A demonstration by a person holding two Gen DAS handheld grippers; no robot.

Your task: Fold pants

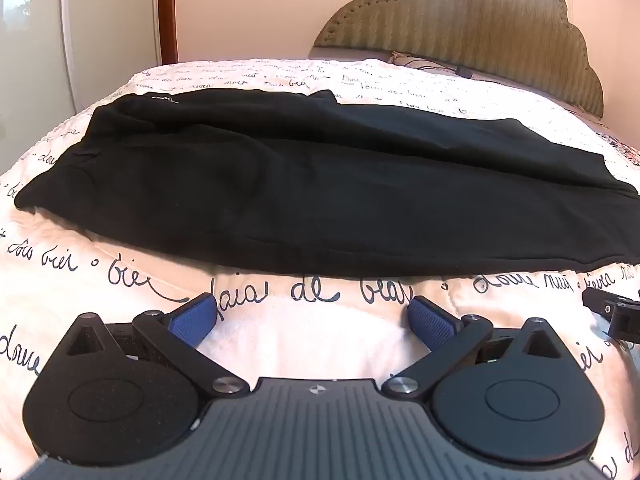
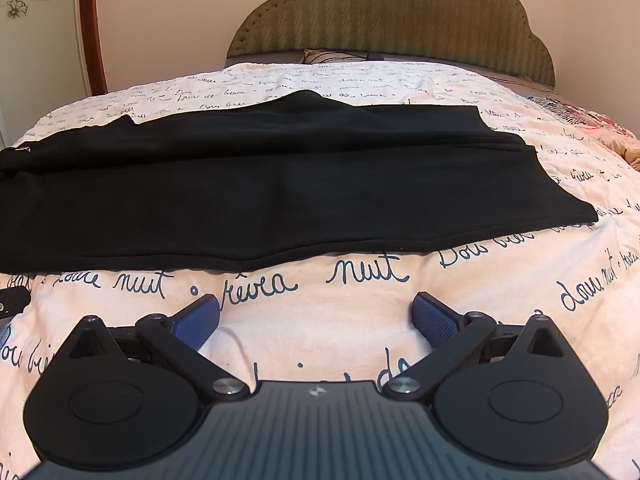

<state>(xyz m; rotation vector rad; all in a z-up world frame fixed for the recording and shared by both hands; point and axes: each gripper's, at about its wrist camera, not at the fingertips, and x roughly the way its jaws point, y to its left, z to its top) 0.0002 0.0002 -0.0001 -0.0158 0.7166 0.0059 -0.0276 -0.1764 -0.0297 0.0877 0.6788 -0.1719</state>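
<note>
Black pants [image 1: 304, 184] lie flat across the bed, waistband to the left and leg ends to the right, one leg folded over the other. In the right wrist view the same pants [image 2: 256, 192] end at their hems on the right. My left gripper [image 1: 312, 316] hovers over the quilt just short of the pants' near edge, open, nothing between its blue pads [image 1: 192, 318]. My right gripper [image 2: 316, 318] is also open and empty, a little before the near edge of the legs. Part of the right gripper [image 1: 616, 312] shows at the left wrist view's right border.
The bed carries a white quilt [image 1: 280, 344] printed with dark handwriting. A padded olive headboard [image 2: 392, 20] stands behind, with a pillow [image 2: 320, 56] and a dark cable at its foot. A patterned pink cloth [image 2: 592, 120] lies at the far right. A wall and door frame [image 1: 166, 8] are on the left.
</note>
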